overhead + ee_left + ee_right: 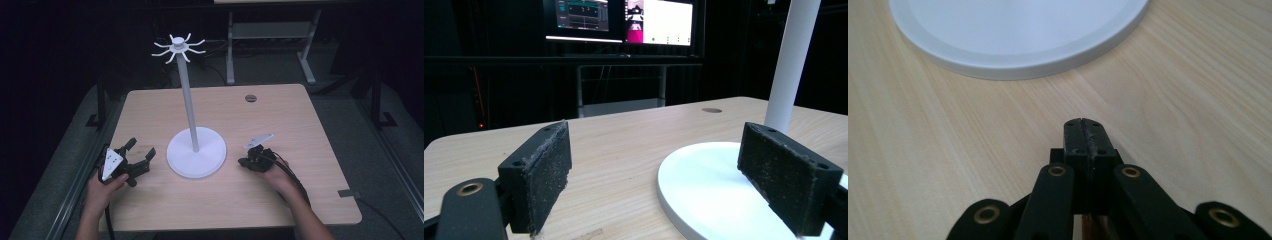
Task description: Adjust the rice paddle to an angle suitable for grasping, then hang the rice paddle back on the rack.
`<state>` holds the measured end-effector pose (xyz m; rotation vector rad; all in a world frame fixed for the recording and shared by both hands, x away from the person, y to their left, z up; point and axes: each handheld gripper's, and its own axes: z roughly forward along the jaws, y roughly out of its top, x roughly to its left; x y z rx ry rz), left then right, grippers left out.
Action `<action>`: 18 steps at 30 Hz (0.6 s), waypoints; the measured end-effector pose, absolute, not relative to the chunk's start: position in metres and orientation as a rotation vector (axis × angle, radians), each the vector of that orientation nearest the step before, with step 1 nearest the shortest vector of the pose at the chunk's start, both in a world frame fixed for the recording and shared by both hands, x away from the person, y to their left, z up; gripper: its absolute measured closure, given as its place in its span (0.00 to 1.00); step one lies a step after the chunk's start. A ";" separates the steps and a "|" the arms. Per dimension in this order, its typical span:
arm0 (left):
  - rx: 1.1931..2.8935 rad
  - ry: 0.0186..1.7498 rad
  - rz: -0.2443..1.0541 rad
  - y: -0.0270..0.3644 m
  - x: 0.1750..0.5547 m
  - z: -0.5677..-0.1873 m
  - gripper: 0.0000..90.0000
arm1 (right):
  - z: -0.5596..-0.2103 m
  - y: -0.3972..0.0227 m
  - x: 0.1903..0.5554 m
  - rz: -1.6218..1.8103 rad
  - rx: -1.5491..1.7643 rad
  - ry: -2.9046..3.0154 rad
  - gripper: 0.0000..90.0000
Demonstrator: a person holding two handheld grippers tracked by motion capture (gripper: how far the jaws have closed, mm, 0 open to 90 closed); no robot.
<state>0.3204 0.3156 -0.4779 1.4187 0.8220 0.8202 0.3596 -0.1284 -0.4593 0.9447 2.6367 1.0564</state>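
A white stand with a round base (196,157), a tall pole (188,100) and a ring of hooks (178,47) on top sits in the middle of the wooden table (280,110). My left gripper (141,154) rests on the table just left of the base, jaws wide apart with nothing between them. In the left gripper view the pads (541,170) frame bare wood and the base rim (694,175), with the pole (791,60) rising at the right. My right gripper (245,161) lies just right of the base, pointing at it, shut on nothing (1084,131); the base (1013,35) lies ahead.
A small round grommet (250,98) sits near the table's far edge. A grey metal frame (270,45) stands on the floor behind the table. Monitors (624,20) glow beyond the far edge. Cables trail from both grippers off the near edge.
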 end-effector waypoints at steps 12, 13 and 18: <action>1.416 0.822 0.819 0.316 0.320 -0.478 0.15 | -0.441 -0.144 0.355 1.041 1.007 2.678 0.82; 1.418 0.821 0.820 0.316 0.320 -0.478 0.15 | -0.440 -0.146 0.355 1.036 1.012 2.687 0.79; 1.418 0.822 0.819 0.316 0.321 -0.478 0.15 | -0.432 -0.160 0.352 0.955 1.056 2.710 0.70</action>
